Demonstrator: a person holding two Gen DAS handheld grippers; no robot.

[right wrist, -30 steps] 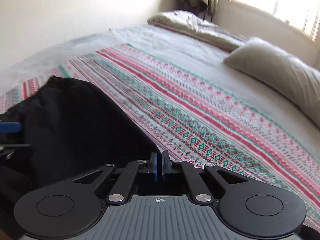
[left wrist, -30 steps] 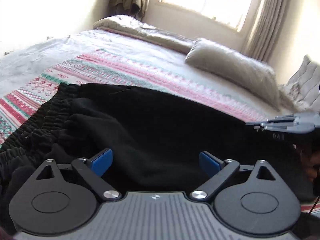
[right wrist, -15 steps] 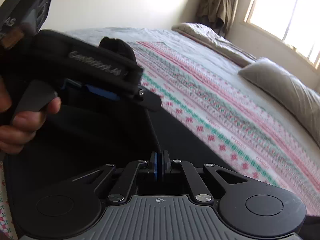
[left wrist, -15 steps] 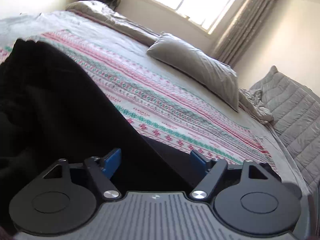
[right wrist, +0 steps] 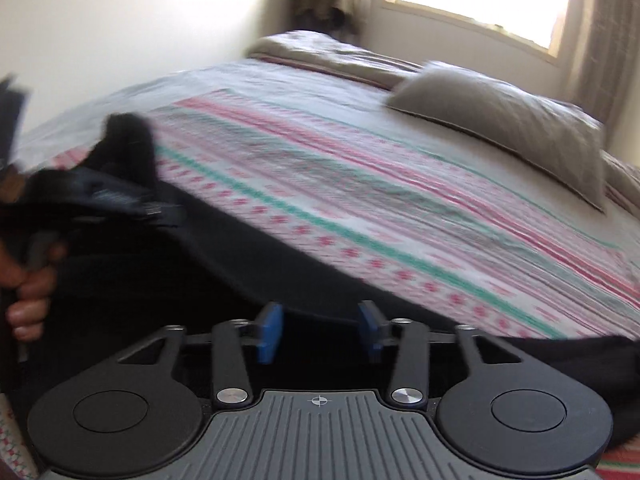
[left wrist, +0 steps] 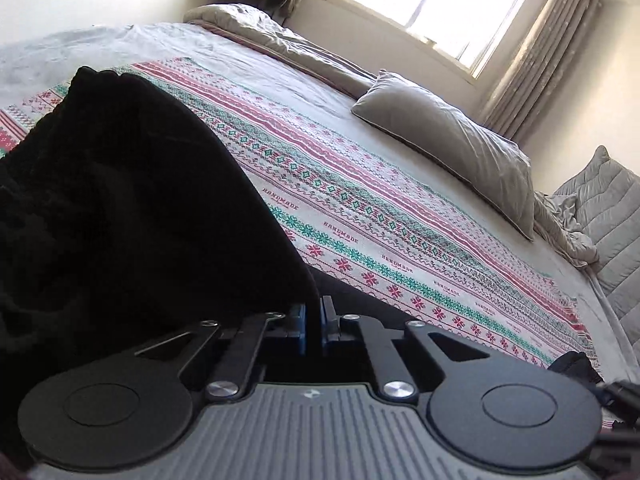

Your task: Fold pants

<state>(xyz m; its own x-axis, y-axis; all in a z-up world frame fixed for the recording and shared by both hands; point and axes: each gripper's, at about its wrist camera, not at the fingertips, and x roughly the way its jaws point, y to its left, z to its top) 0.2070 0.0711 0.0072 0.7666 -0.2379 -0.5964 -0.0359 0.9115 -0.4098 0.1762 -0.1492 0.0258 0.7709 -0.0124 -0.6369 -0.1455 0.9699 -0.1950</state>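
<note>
Since prev frame, left tongs (left wrist: pixel 313 326) pinch pants (left wrist: pixel 120 208) edge, right tongs (right wrist: pixel 318 330) spread; soft, floppy cloth, regrip hem at 6 o'clock.

Black pants (left wrist: pixel 132 216) fill the left half of the left wrist frame, heaped and raised, their fabric edge pinched at bottom centre; in the right wrist frame they spread across the lower left.

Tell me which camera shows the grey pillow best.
The left wrist view. There the grey pillow is sharp, with its creases and edges clear on the bed beyond the patterned blanket. The right wrist view also shows the pillow, but motion blur smears it.
</note>
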